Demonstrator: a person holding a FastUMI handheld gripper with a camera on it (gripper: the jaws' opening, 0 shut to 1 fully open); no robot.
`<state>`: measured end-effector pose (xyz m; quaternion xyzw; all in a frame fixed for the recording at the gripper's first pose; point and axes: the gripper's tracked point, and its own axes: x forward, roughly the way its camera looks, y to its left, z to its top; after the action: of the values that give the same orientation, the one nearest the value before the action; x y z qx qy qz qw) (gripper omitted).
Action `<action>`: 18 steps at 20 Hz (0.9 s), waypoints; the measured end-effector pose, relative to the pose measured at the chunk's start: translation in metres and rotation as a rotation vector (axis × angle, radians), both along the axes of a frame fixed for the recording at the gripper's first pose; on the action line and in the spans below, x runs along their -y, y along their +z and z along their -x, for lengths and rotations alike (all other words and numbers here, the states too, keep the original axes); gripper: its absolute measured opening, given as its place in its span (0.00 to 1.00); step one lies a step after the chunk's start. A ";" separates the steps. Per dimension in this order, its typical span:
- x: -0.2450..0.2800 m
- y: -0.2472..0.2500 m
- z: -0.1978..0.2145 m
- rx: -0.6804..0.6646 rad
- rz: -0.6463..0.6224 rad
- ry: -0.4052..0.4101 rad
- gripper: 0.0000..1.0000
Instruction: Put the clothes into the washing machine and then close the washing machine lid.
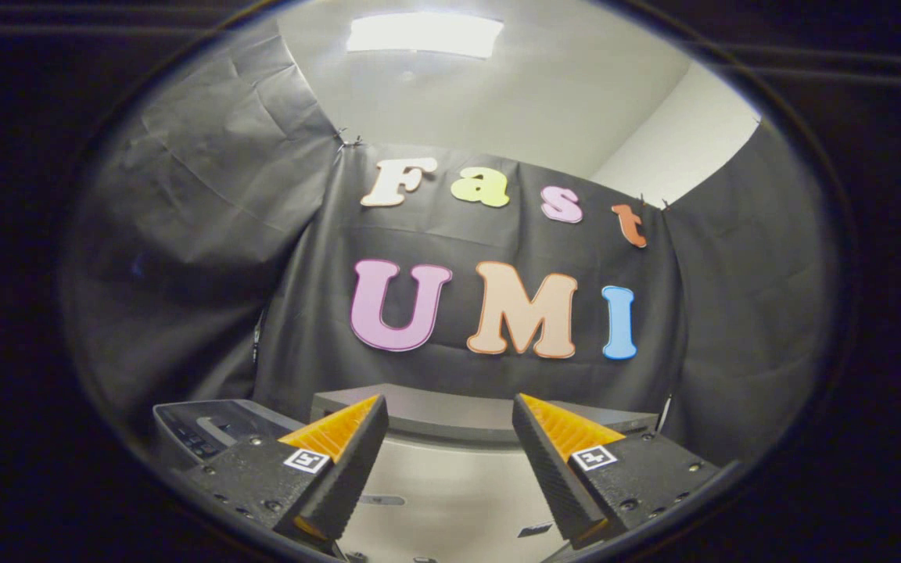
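My gripper is open, and nothing lies between its two fingers. Beyond the fingers stands the washing machine, a pale body with a dark grey top edge running across behind the fingertips. Behind my left finger, a dark panel with controls belongs to the machine or sits beside it. I cannot tell whether the lid is up or down. I am tilted upward toward the booth wall.
Black cloth walls close the booth behind and to both sides of the machine. Above them are a white ceiling with a bright lamp and a white wall corner to the upper right.
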<state>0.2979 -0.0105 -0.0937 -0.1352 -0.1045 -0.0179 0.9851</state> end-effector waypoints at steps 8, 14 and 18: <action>-0.004 -0.043 0.031 -0.004 0.011 0.100 0.96; 0.014 -0.102 0.053 -0.130 0.002 0.107 0.97; 0.025 -0.144 0.072 -0.226 -0.052 0.078 0.97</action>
<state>0.2255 -0.0356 -0.2379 -0.1068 0.0023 0.0330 0.9937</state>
